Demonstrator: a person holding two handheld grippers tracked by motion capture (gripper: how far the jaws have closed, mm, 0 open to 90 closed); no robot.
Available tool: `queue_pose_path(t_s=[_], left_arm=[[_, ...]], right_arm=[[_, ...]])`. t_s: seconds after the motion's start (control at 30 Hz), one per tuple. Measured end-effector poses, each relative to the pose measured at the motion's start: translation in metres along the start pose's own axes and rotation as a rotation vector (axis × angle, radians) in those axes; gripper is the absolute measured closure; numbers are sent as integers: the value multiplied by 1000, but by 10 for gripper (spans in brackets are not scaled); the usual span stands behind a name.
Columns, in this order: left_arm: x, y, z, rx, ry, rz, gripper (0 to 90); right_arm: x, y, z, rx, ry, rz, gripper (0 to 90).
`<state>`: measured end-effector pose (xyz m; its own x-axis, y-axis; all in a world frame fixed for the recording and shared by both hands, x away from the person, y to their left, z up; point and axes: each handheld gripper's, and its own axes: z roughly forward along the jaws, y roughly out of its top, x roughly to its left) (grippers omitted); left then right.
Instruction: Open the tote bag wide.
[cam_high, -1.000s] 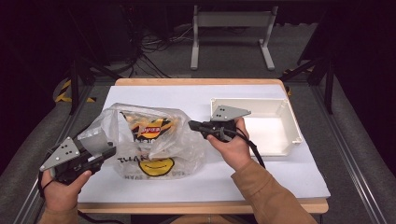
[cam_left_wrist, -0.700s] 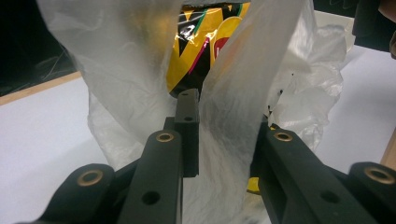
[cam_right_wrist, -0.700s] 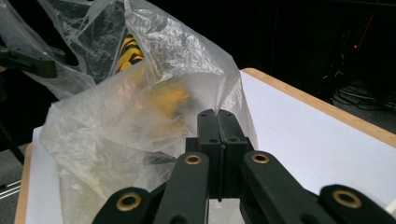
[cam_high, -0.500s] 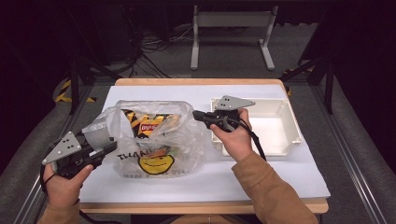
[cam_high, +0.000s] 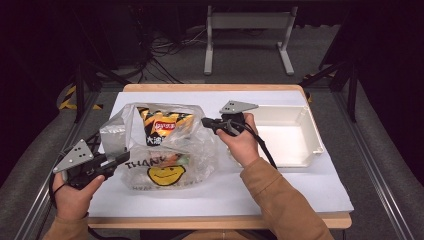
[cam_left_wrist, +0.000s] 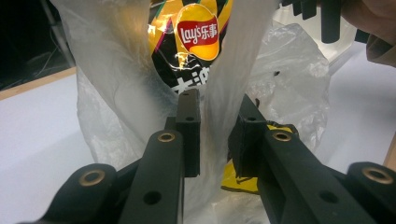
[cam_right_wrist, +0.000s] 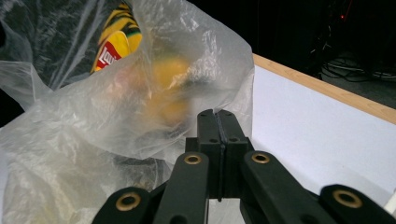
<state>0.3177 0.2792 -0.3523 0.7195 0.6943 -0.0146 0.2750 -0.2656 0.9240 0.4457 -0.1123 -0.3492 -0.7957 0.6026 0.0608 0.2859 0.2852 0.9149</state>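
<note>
Gripping the handle strip of the clear plastic smiley-face bag (cam_high: 165, 150), left gripper (cam_left_wrist: 212, 135) sits near the table's front-left edge. Right gripper (cam_high: 206, 122), jaws closed empty, has moved from beside the white plastic tray (cam_high: 300, 145) to the bag's right rim; bare tabletop lies right.

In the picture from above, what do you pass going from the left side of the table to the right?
Left gripper, with a strip of the bag between its jaws → clear plastic bag with the chip packet inside → right gripper, jaws shut, at the bag's right edge → white tray.
</note>
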Motion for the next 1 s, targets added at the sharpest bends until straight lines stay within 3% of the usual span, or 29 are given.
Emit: queue_pose_path(t_s=[0.37, 0.7, 0.87, 0.93, 1.0], left_arm=[[-1, -3, 8, 27, -14, 0, 758], [-1, -6, 10, 33, -18, -10, 758], [1, -7, 10, 33, -16, -12, 758], [3, -9, 11, 40, -16, -22, 756], [4, -10, 11, 40, -16, -26, 755]], right_arm=[[-8, -12, 12, 90, -10, 24, 900], [-1, -30, 29, 262, 38, 14, 900], [6, -36, 35, 336, 60, -23, 900], [14, -38, 38, 380, 73, -67, 900], [18, -39, 39, 395, 79, -81, 900]])
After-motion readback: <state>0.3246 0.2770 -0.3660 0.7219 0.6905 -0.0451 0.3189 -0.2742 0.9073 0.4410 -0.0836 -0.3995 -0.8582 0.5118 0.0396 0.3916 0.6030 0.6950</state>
